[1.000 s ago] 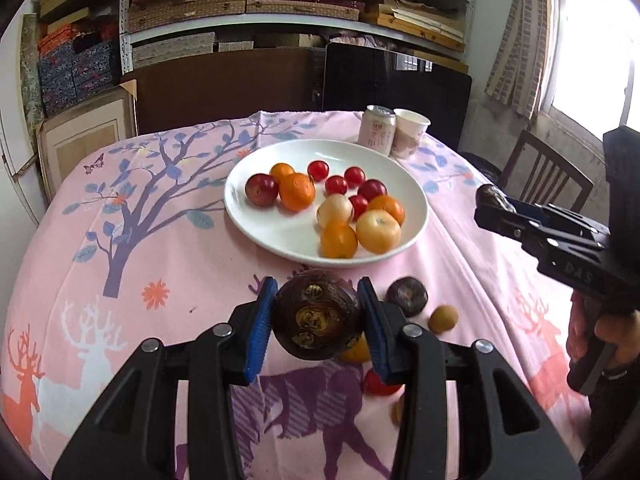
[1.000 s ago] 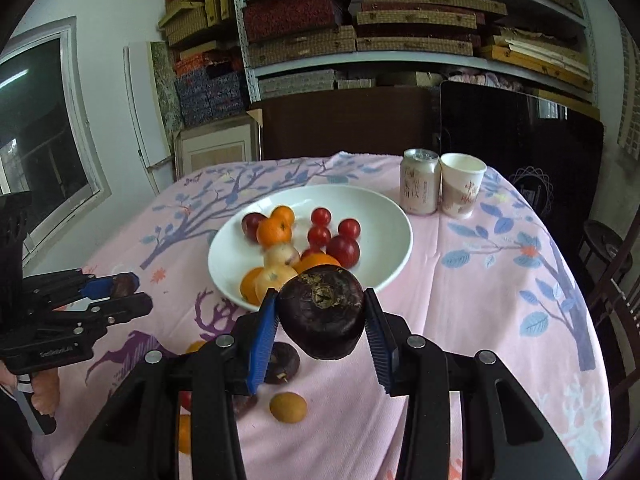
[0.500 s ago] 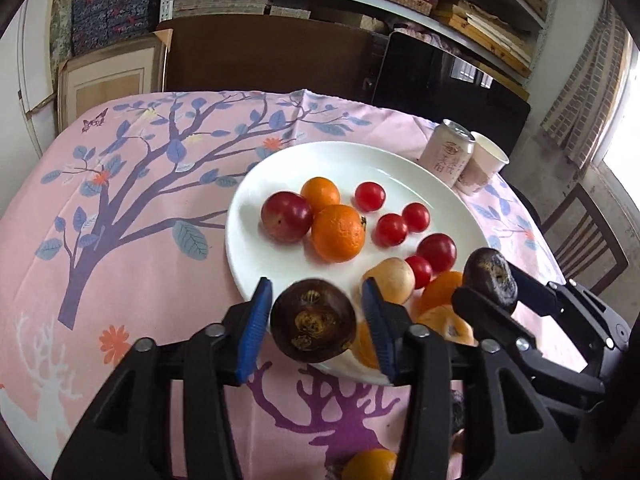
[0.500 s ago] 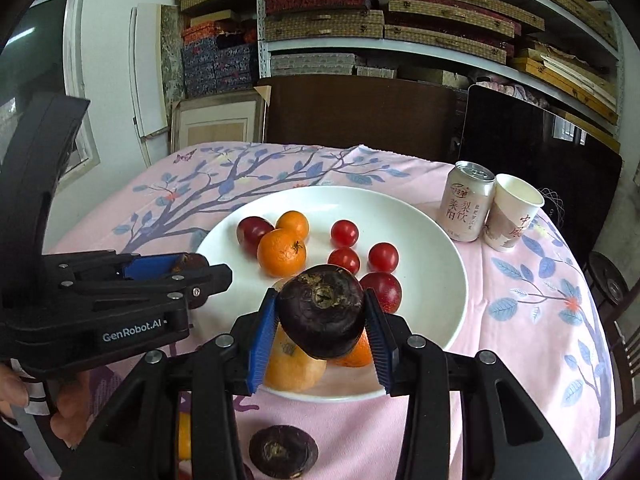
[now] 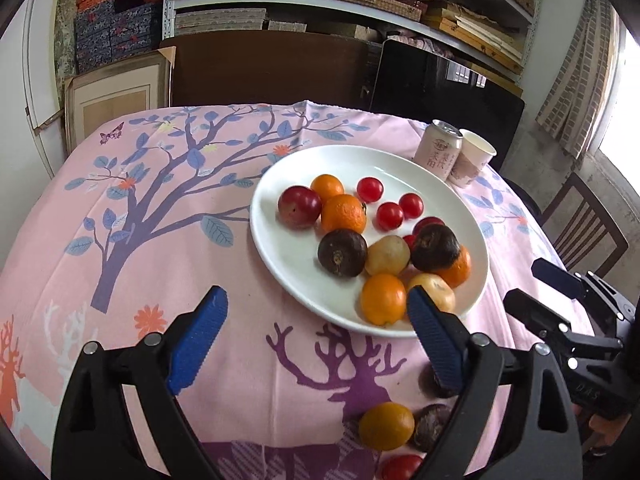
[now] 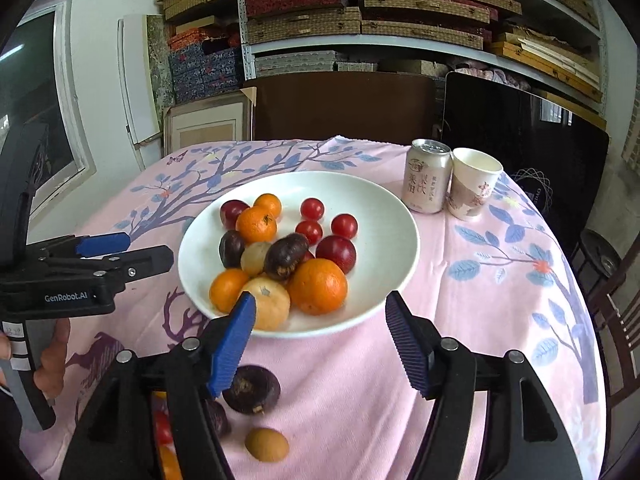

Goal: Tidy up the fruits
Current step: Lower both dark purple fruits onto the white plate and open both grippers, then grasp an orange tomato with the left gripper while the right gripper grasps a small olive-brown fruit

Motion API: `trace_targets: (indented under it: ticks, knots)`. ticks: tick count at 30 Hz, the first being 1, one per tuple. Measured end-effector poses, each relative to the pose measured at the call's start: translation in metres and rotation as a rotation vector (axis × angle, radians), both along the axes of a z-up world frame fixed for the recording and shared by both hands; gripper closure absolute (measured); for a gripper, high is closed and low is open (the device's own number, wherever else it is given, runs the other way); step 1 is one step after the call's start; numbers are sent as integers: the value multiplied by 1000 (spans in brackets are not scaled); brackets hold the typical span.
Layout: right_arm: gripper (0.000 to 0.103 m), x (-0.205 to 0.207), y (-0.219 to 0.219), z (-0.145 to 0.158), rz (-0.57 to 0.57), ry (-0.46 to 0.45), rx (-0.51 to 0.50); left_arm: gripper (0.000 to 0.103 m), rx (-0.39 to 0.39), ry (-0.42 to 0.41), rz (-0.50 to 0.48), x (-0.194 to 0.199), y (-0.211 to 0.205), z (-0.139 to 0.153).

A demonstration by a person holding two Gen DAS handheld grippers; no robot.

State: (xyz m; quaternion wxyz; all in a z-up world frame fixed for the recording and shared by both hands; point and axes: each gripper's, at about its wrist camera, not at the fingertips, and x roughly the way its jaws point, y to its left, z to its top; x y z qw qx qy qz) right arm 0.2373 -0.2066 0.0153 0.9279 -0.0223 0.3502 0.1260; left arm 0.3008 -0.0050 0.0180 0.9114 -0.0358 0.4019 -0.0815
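A white plate point(image 5: 280, 256) point(image 6: 384, 216) holds oranges, red plums, cherry tomatoes, pale fruits and two dark purple fruits point(image 5: 342, 253) point(image 5: 435, 247), which also show in the right wrist view point(image 6: 231, 248) point(image 6: 286, 255). My left gripper point(image 5: 316, 332) is open and empty, just short of the plate's near rim. My right gripper point(image 6: 320, 336) is open and empty at the plate's near edge. Loose fruit lies on the cloth: a dark purple one point(image 6: 251, 389), a small tan one point(image 6: 266, 444), an orange point(image 5: 386, 426) and a red one point(image 5: 400, 467).
A drink can point(image 6: 428, 176) and a paper cup point(image 6: 474, 184) stand behind the plate at the right. The round table has a pink patterned cloth point(image 5: 160, 216). Chairs point(image 5: 584, 228) stand at the right edge. Shelves and boards are behind the table.
Both grippers opened and let their dark purple fruits go onto the plate, then drew back toward the near edge of the table.
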Motion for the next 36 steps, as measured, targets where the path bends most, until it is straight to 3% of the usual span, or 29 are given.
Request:
trace_targets:
  ticks: [11, 22, 27, 29, 36]
  knots:
    - [32, -57, -20, -11, 17, 44, -43, 13, 5, 35, -85, -75, -19, -13]
    - [32, -83, -36, -15, -5, 51, -11, 14, 37, 113, -158, -126, -54, -39]
    - [32, -89, -36, -15, -9, 50, 2, 61, 22, 207, -196, -122, -66, -60]
    - [32, -91, -35, -16, -4, 53, 1, 67, 40, 168, -206, -125, -68, -60]
    - [32, -87, -11, -31, 78, 100, -72, 67, 30, 108, -200, -129, -46, -42]
